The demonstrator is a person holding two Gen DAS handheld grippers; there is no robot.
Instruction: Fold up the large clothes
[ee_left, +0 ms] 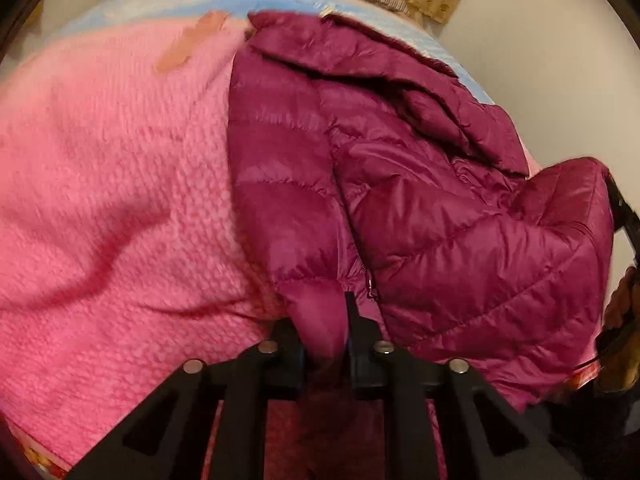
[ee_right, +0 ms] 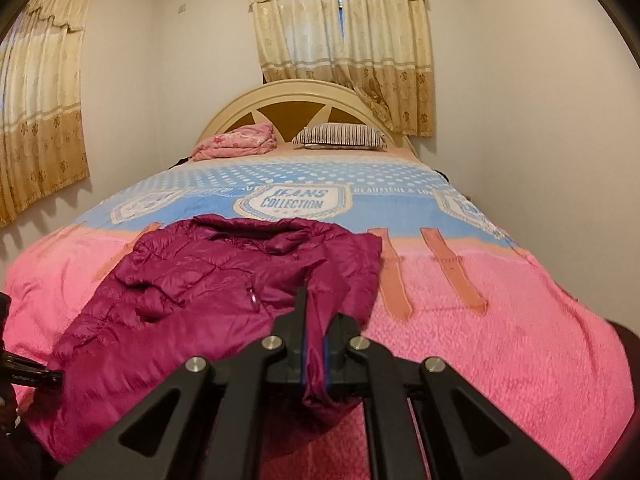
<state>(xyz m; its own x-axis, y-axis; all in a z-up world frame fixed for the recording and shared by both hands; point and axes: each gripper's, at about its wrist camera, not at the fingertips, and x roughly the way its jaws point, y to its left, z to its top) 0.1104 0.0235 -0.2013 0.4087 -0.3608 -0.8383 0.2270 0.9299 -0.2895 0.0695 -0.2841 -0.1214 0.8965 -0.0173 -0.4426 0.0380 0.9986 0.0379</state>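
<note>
A magenta quilted puffer jacket [ee_left: 420, 184] lies crumpled on the pink part of the bed blanket [ee_left: 100, 200], its zipper pull just ahead of the fingers. My left gripper [ee_left: 326, 320] is shut on a fold of the jacket's hem, with fabric pinched between the jaws. In the right wrist view the jacket [ee_right: 208, 280] spreads to the left and ahead. My right gripper [ee_right: 316, 320] is shut on another edge of the jacket, and the cloth hangs down between its blue pads. Part of the left gripper's body shows at the far left edge of the right wrist view.
The bed carries a pink and blue blanket [ee_right: 500, 340] printed "Jeans Collection". A striped pillow [ee_right: 340, 136] and folded pink bedding [ee_right: 236, 142] lie by the cream headboard [ee_right: 288, 100]. Curtains [ee_right: 344, 48] hang behind; white walls stand close on both sides.
</note>
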